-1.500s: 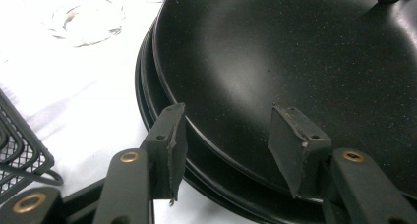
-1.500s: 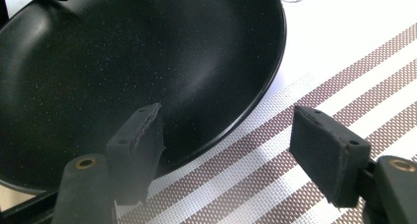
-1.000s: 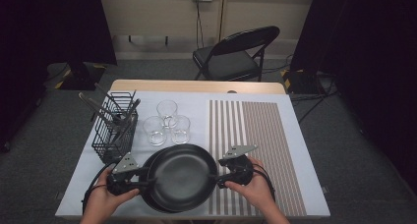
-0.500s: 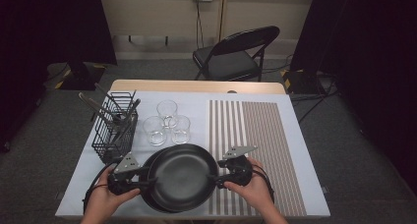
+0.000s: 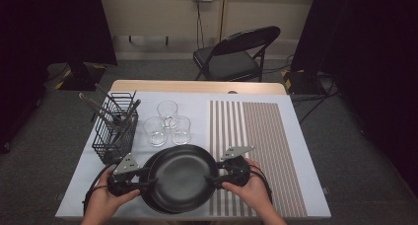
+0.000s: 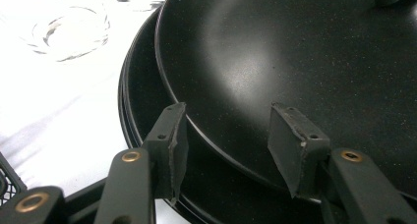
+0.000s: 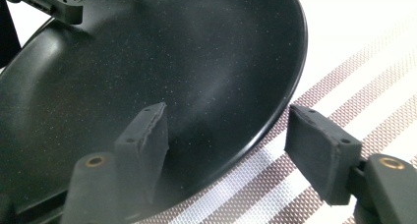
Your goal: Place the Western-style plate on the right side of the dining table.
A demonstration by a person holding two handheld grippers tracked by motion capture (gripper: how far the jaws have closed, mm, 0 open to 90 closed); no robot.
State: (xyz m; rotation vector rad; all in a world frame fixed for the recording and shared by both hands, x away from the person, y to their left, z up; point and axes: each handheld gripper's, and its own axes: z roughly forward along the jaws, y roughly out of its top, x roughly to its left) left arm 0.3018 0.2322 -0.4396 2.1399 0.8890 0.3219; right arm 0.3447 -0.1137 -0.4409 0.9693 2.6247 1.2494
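Jaws of both grippers (image 5: 148, 178) (image 5: 213, 178) straddle the top black plate's (image 5: 180, 175) opposite rims unclamped at the tabletop's near edge, the right pair just closing — next: pinch both, then lift it level off the stack.

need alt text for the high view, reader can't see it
Two hands hold grippers against opposite edges of the top black plate of a small stack near the table's front edge: the left gripper and the right gripper. Behind stand three empty glasses, a wire basket of utensils and a striped mat.
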